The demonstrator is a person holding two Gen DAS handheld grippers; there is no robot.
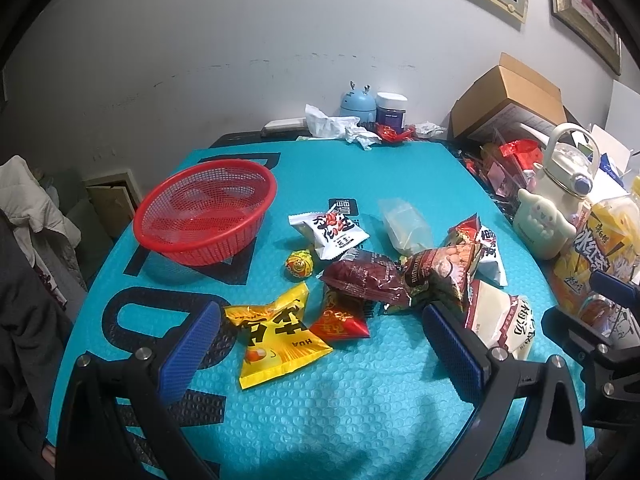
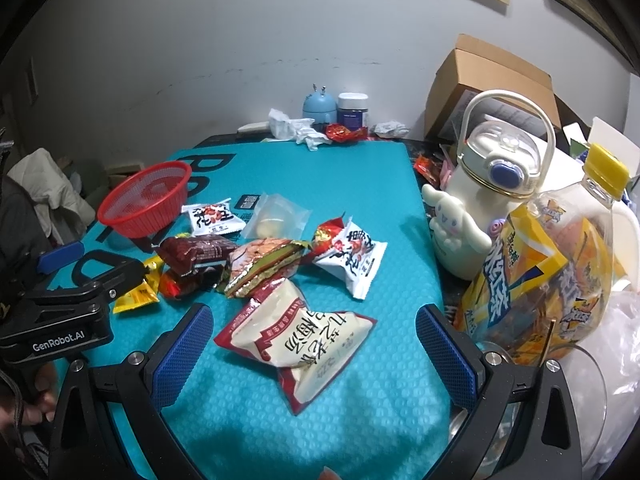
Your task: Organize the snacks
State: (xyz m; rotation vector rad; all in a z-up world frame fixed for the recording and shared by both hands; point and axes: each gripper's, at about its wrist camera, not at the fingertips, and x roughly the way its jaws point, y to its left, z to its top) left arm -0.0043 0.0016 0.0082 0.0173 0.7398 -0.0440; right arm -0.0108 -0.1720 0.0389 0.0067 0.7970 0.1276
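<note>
While both claws are held spread wide with nothing gripped, the snacks lie loose on the table (image 1: 360,408). A yellow packet (image 1: 276,340) is seen just ahead of the left claw (image 1: 320,344), between its fingers; the red basket (image 1: 206,210) sits farther ahead to its left. A white packet (image 2: 304,336) lies between the fingers of the right claw (image 2: 314,344).

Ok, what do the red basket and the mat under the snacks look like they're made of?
Red basket: apparently rigid moulded plastic, slightly glossy; the walls and base are a fine open lattice you can see through. Teal mat: looks like bubble-textured plastic film or foam, with a regular dimpled surface and soft sheen; which of the two is unclear.
</note>
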